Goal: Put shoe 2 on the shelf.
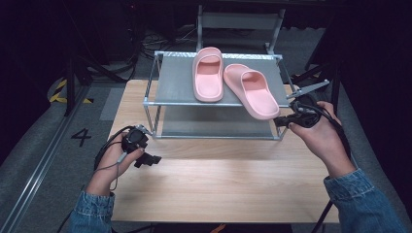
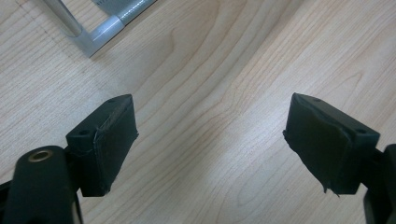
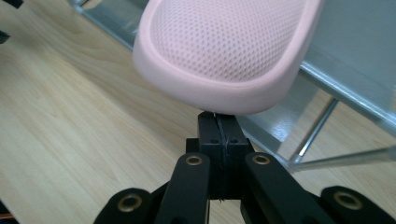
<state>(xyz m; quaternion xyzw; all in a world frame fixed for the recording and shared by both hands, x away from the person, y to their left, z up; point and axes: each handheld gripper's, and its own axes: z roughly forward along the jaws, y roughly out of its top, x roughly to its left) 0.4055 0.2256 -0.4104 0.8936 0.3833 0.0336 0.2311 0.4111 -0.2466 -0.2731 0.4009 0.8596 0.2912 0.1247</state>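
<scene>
Two pink slippers lie on the top shelf of a small grey metal rack (image 1: 175, 82). The left slipper (image 1: 209, 73) sits straight. The right slipper (image 1: 250, 90) lies at a slant, and its heel (image 3: 224, 42) hangs over the shelf's front edge. My right gripper (image 1: 278, 121) (image 3: 218, 119) is shut pad to pad with nothing between its jaws, and its tips sit just under that overhanging heel. Whether they touch the heel I cannot tell. My left gripper (image 1: 153, 159) (image 2: 210, 140) stands open over the bare wooden table (image 1: 218, 184), near the rack's front left corner (image 2: 100, 35).
The rack has a lower shelf (image 1: 214, 127) and thin metal legs (image 3: 317, 130). The table's near half is bare wood. Cables trail from both grippers. A grey floor with a painted "4" (image 1: 81, 136) lies to the left, and dark frames stand behind.
</scene>
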